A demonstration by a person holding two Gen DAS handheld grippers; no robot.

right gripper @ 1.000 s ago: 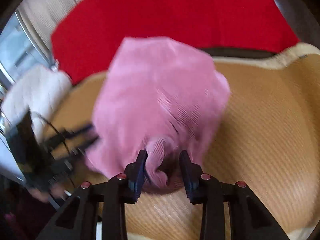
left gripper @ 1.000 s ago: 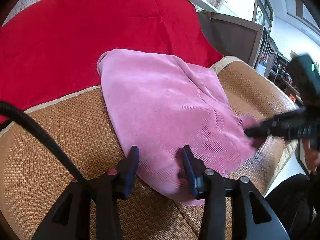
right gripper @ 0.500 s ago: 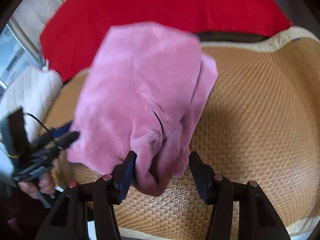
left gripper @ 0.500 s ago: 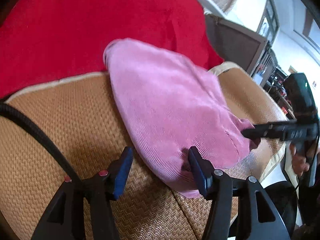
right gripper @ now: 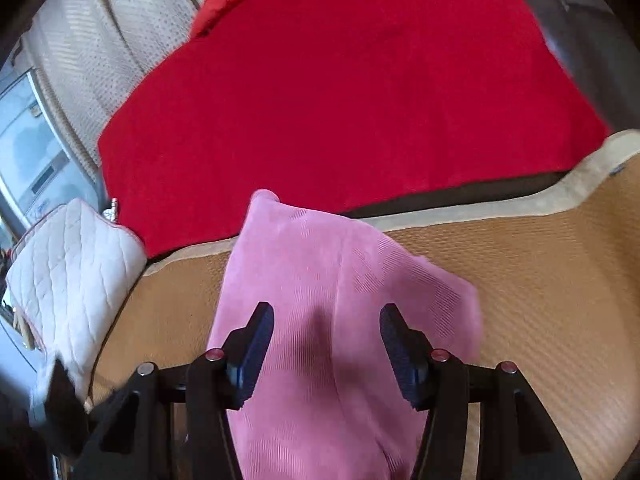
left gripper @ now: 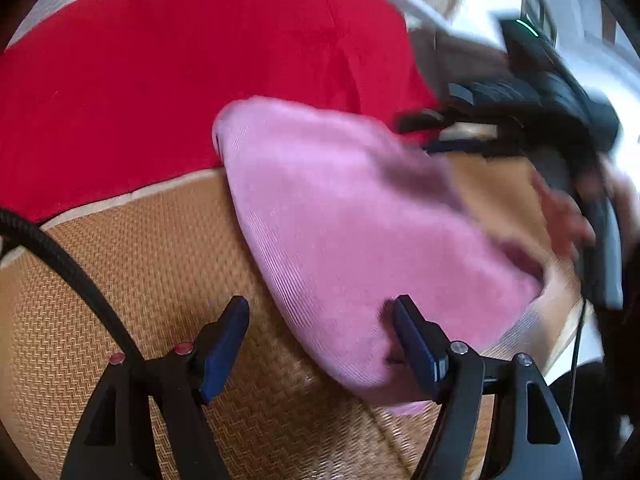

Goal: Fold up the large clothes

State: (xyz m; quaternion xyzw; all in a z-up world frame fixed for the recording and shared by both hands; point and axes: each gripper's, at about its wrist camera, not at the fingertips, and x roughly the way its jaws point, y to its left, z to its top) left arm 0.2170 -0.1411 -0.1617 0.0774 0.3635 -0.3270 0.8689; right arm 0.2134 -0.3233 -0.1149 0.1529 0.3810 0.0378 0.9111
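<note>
A pink ribbed garment (left gripper: 352, 232) lies folded on a woven rattan seat mat (left gripper: 132, 280). My left gripper (left gripper: 320, 340) is open; the garment's near edge lies between its fingers, against the right one. In the right wrist view the garment (right gripper: 320, 304) lies flat under my right gripper (right gripper: 326, 344), which is open with its fingers apart over the cloth. The right gripper (left gripper: 436, 132) also shows in the left wrist view, blurred, above the garment's far right edge.
A red blanket (right gripper: 340, 92) covers the sofa back behind the mat. A white quilted cushion (right gripper: 68, 276) sits at the left end. The person's hand (left gripper: 564, 216) is at the right. The mat's pale border (right gripper: 520, 200) runs along the back.
My right gripper has let go of the bunched pink cloth and opened wide; the garment now lies flatter. It has lifted and moved toward the back. My left gripper has opened wider.
</note>
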